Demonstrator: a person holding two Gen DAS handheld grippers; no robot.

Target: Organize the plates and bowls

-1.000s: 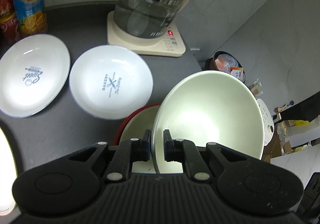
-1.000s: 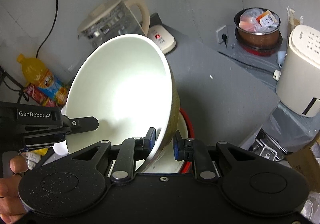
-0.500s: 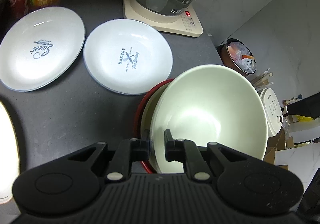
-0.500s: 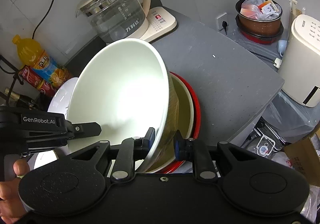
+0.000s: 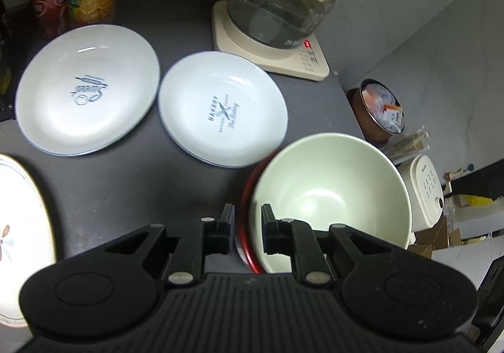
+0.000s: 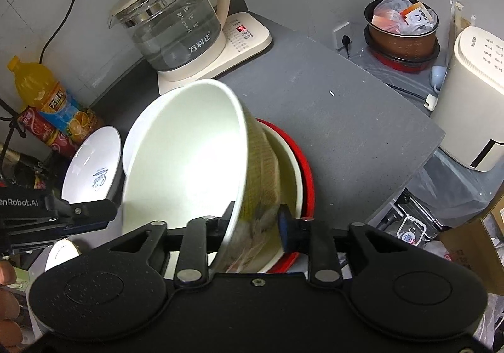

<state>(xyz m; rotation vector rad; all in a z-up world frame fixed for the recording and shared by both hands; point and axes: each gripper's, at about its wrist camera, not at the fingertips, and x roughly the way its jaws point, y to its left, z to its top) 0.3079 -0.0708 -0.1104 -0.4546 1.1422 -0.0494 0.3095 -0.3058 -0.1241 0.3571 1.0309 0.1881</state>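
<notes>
A cream bowl (image 5: 330, 192) sat nested in a red-rimmed bowl (image 6: 307, 173), near the glass kettle (image 6: 170, 28). Both grippers, left (image 5: 247, 227) and right (image 6: 255, 224), straddled its rim, parted, gripping nothing. It looked rigid, glazed, slippery, breakable; best pinched at the rim.

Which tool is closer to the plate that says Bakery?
Left. The left tool sits at the big bowl's rim on the side facing the Bakery plate. The right tool is at the bowl's far rim, the bowl between it and the plate.

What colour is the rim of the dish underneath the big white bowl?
Red; the dish rim shows best in the right wrist view, beneath the white bowl.
</notes>
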